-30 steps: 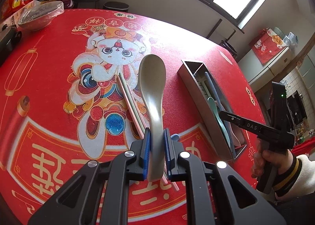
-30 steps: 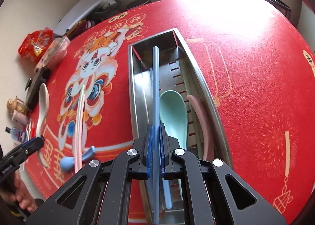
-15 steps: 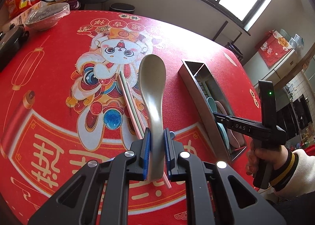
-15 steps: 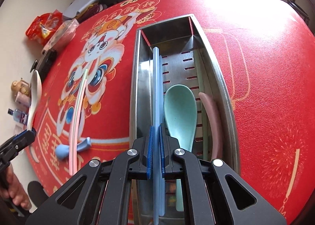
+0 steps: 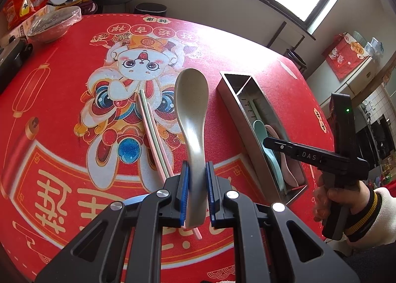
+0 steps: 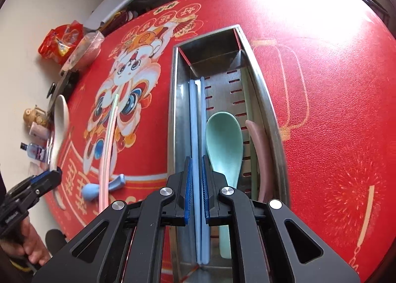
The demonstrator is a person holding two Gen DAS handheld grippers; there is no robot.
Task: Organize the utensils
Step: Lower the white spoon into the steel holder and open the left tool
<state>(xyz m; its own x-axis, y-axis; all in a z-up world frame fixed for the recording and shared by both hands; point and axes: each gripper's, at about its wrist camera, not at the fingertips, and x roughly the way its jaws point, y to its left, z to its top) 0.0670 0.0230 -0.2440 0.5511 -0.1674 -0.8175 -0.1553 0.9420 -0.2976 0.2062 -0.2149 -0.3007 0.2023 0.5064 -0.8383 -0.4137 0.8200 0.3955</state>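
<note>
My left gripper [image 5: 197, 193] is shut on a beige spoon [image 5: 191, 107], held by its handle above the red table cloth, bowl pointing away. My right gripper [image 6: 197, 189] hangs over the steel utensil tray [image 6: 269, 109]; its jaws stand slightly apart around the blue chopsticks [image 6: 196, 119], which lie along the tray's left side. A green spoon [image 6: 225, 139] and a pink spoon [image 6: 259, 144] lie in the tray too. A pink and a green chopstick [image 5: 153, 132] lie on the cloth left of the tray [image 5: 237, 104]. A blue spoon [image 6: 99, 187] lies under them.
A covered bowl [image 5: 53, 24], snack bags [image 5: 22, 3] and a black case [image 5: 12, 60] sit at the table's far left edge. Small bottles [image 6: 36, 151] stand beyond the table edge. The table cloth [image 5: 61, 85] is red with a printed figure.
My right gripper's jaws have opened a little and the blue chopsticks now lie down in the tray. The left gripper still holds the beige spoon, slightly nearer the tray.
</note>
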